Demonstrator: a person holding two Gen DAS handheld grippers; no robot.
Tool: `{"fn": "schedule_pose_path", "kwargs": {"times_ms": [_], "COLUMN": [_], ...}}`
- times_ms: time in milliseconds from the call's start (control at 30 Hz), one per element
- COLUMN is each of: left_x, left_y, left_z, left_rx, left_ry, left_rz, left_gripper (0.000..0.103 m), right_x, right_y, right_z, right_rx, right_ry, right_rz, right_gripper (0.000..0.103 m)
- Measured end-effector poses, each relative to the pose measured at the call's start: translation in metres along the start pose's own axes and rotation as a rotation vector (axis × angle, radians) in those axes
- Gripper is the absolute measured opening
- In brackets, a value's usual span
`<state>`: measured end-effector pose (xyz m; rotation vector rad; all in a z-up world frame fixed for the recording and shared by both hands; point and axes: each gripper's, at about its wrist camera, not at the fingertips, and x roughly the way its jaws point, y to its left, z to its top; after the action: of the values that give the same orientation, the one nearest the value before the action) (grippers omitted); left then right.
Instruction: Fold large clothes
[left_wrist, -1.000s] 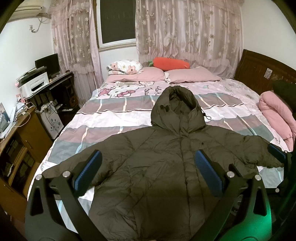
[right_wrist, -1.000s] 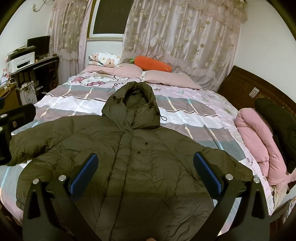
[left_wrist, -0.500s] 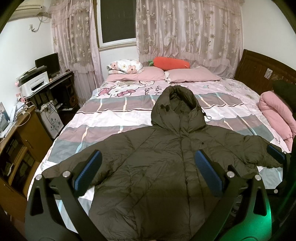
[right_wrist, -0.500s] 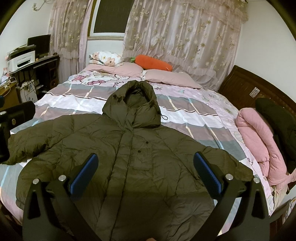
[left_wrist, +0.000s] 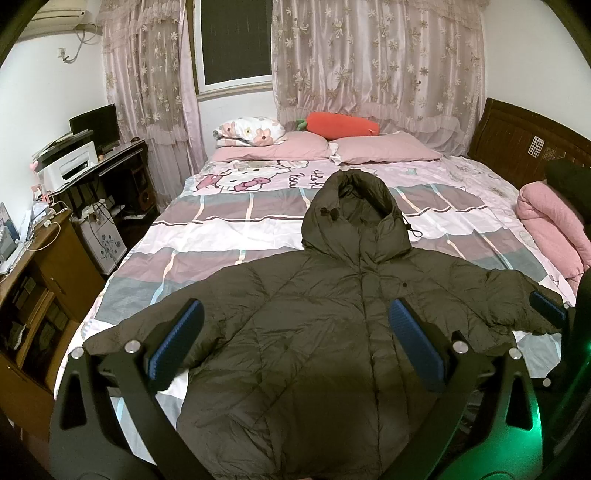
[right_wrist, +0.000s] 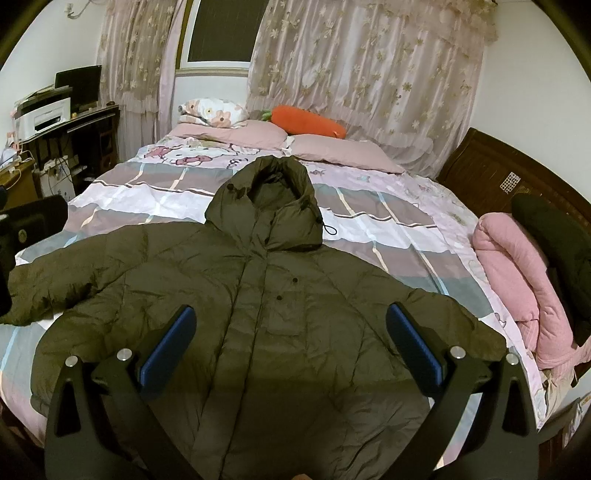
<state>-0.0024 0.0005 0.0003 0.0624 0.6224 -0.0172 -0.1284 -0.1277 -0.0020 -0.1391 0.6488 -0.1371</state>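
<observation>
A large olive-green hooded puffer jacket (left_wrist: 317, 332) lies flat, front side up, on the bed, sleeves spread to both sides and hood pointing to the pillows; it also shows in the right wrist view (right_wrist: 280, 314). My left gripper (left_wrist: 295, 339) is open and empty, held above the jacket's lower left part. My right gripper (right_wrist: 290, 339) is open and empty, held above the jacket's lower right part. Each gripper shows at the edge of the other's view.
The bed has a pink and grey checked cover (left_wrist: 207, 236), pink pillows (left_wrist: 384, 147) and an orange carrot cushion (left_wrist: 340, 123). A rolled pink quilt (right_wrist: 517, 273) with a dark garment lies at the right edge. A desk with a printer (left_wrist: 70, 166) stands left.
The right gripper has drifted slightly forward and lower toward the jacket. The left gripper has barely moved. Both stay open.
</observation>
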Motion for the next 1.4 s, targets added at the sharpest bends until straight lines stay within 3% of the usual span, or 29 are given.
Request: {"fn": "schedule_pose_path", "kwargs": {"times_ms": [667, 733, 800, 900, 967, 1100, 1267, 1400], "left_x": [0.002, 0.016, 0.042, 0.094, 0.116, 0.128, 0.14, 0.163], "left_y": [0.001, 0.012, 0.041, 0.118, 0.173, 0.249, 0.301, 0.334], "left_z": [0.001, 0.001, -0.004, -0.033, -0.064, -0.121, -0.153, -0.193], "left_rx": [0.001, -0.025, -0.141, -0.484, -0.728, -1.051, -1.09, -1.219], "left_ry": [0.005, 0.055, 0.172, 0.407, 0.511, 0.586, 0.628, 0.68], "left_rz": [0.008, 0.014, -0.046, -0.127, -0.102, -0.007, 0.159, 0.151], "left_gripper": [0.101, 0.101, 0.101, 0.101, 0.101, 0.101, 0.101, 0.096], "right_x": [0.001, 0.003, 0.007, 0.011, 0.014, 0.02, 0.03, 0.024], "right_y": [0.0, 0.002, 0.002, 0.002, 0.0, -0.009, -0.024, -0.023], "right_z": [0.002, -0.002, -0.009, -0.019, -0.024, -0.024, -0.022, -0.018], "right_rx": [0.0, 0.003, 0.003, 0.0, 0.003, 0.026, 0.086, 0.078], "right_ry": [0.009, 0.013, 0.013, 0.028, 0.043, 0.09, 0.165, 0.161], "right_rz": [0.001, 0.005, -0.001, -0.008, -0.009, 0.015, 0.033, 0.037], "right_gripper": [0.102, 0.102, 0.102, 0.102, 0.102, 0.102, 0.102, 0.102]}}
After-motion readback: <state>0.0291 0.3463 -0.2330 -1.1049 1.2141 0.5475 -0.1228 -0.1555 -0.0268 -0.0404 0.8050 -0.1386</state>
